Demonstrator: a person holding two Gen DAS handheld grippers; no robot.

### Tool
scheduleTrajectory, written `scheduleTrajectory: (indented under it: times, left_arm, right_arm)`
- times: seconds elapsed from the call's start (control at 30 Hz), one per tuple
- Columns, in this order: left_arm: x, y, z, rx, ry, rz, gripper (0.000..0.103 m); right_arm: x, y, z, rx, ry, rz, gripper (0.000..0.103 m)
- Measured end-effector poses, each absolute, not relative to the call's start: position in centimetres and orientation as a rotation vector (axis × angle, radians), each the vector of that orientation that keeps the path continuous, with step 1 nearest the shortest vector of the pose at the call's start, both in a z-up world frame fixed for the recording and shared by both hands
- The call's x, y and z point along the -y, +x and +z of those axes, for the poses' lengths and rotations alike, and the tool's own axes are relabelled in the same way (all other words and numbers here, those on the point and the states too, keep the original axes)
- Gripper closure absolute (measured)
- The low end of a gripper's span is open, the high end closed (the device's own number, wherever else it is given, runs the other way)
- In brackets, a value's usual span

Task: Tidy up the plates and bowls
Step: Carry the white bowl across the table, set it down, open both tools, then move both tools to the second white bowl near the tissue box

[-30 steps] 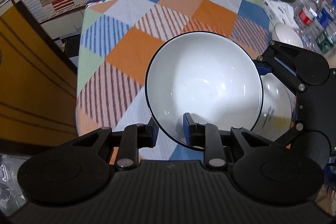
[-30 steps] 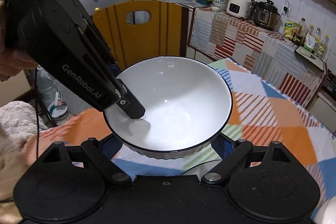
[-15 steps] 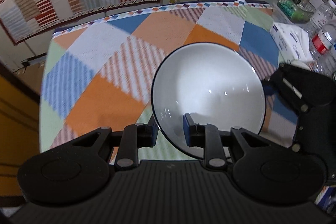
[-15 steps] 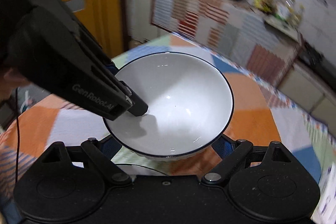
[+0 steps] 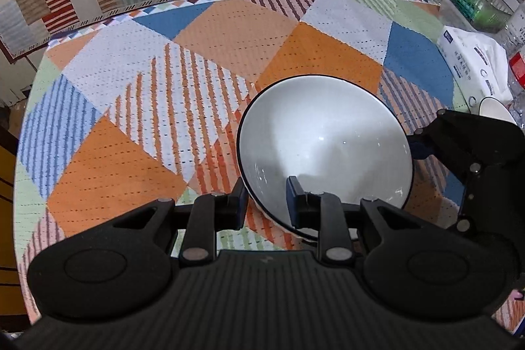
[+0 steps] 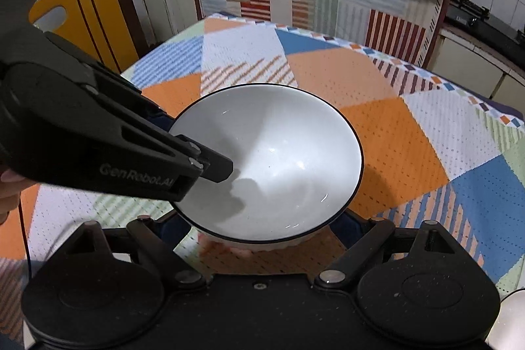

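Bowl (image 5: 325,140) — white, dark-rimmed — hangs over my patchwork tablecloth (image 5: 131,107), gripped by both my tools. My left gripper (image 5: 265,200) is pinched nearly closed on its near rim, one finger inside, one outside. My right gripper (image 6: 262,228) is spread wide, its pads against the bowl's outer sides — cradling it from below.

Your left gripper (image 5: 265,200) points steeply down with its jaws drawn close, one finger inside the bowl (image 5: 325,146) and the other outside, pinching the near rim. Your right gripper (image 6: 259,227) also tilts down, its jaws spread wide around the bowl's underside from the opposite side. A bit of your left hand (image 6: 8,189) shows behind its gripper.
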State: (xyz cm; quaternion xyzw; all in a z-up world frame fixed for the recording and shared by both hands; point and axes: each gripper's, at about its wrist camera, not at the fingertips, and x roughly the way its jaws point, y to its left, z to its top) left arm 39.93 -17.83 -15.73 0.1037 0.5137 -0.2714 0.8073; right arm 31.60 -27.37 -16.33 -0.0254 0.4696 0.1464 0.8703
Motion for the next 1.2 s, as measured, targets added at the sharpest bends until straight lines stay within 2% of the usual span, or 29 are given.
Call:
scheduleTrajectory:
  times: [0.4, 0.6, 0.83, 1.0, 1.2]
  left_arm:
    - [17.4, 40.4, -17.6, -1.177, 0.104, -0.602, 0.080]
    - [17.1, 39.6, -16.6, -1.151, 0.106, -0.584, 0.078]
    - [15.4, 38.4, -14.1, -1.113, 0.044, -0.578, 0.076]
    - [15.1, 36.3, -11.6, -1.057, 0.095, -0.565, 0.076]
    - [16.8, 32.2, -8.5, -0.994, 0.133, -0.635, 0.070]
  right_arm:
    - [28.2, 31.6, -17.8, -1.056, -0.034, 0.242, 0.011]
    - [30.5, 29.2, -15.8, -1.044, 0.092, 0.225, 0.011]
    - [33.5, 22.4, -11.3, -0.857, 0.140, 0.122, 0.010]
    - [35.1, 16.4, -9.3, -0.704, 0.113, -0.007, 0.010]
    - [35.8, 12.2, -8.9, -0.673, 0.015, -0.137, 0.010]
